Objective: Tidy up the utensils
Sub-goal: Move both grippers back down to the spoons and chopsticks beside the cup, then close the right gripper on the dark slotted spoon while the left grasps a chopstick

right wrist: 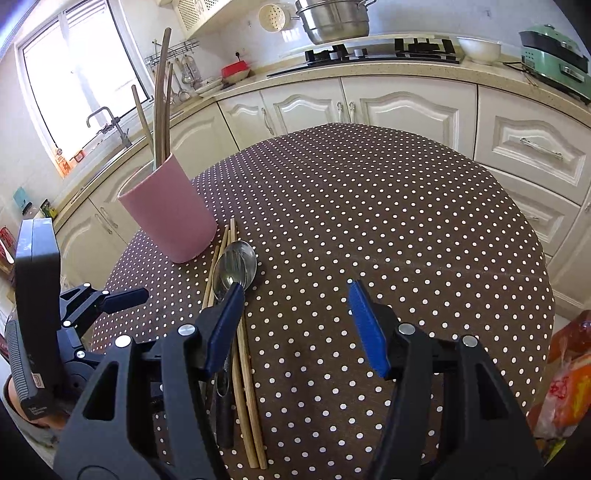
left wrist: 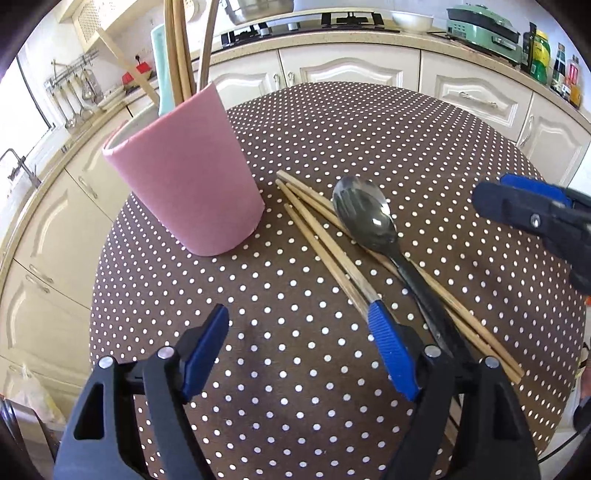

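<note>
Cream cabinets (right wrist: 399, 110) run along the wall under a pale countertop (right wrist: 369, 70). On the countertop sit a black hob (right wrist: 384, 51) and a green cooker (right wrist: 554, 62). Left of the hob, a bright window (right wrist: 74, 74) stands above the tap (right wrist: 107, 118).

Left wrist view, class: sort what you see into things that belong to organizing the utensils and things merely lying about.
Belongs to the job:
pink cup
loose chopsticks
spoon

Just lying about:
steel pot
white bowl
green cooker
bottles
</note>
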